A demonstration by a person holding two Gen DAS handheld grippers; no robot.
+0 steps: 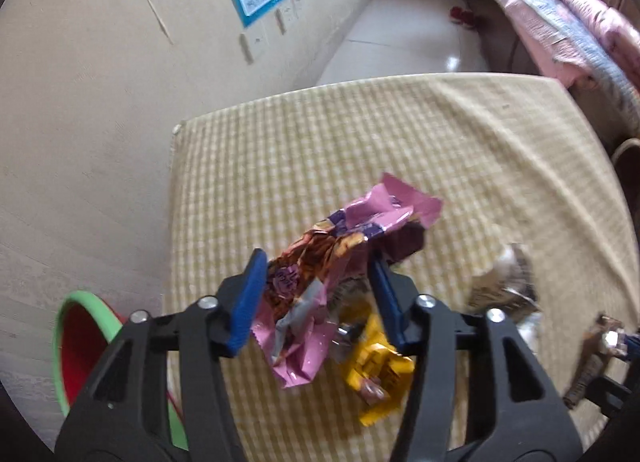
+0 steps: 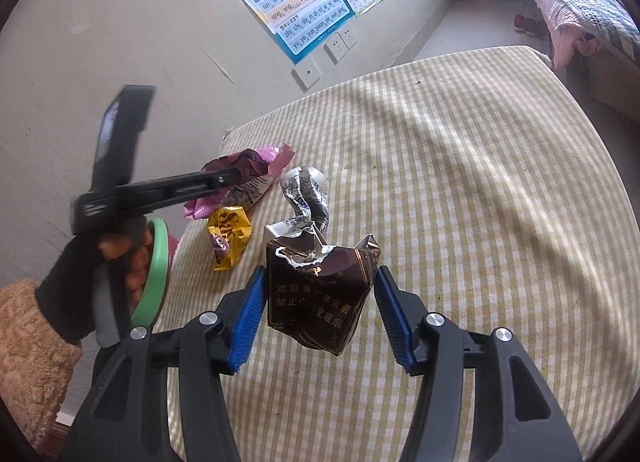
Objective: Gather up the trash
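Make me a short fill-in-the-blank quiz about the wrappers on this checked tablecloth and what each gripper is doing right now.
1. The left gripper is closed on the crumpled ____ wrapper.
2. The dark brown pack sits between the fingers of the ____ gripper.
3. Under the held wrapper, a ____ wrapper lies on the tablecloth.
4. The bin beside the table has a ____ rim.

Missing words: pink; right; yellow; green

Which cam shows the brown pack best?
Right wrist: the brown pack sits sharp and centred between the right gripper fingers, print readable, pads flanking it with gaps. Left wrist catches only a blurred sliver at the right edge, while the left gripper clamps the pink wrapper.
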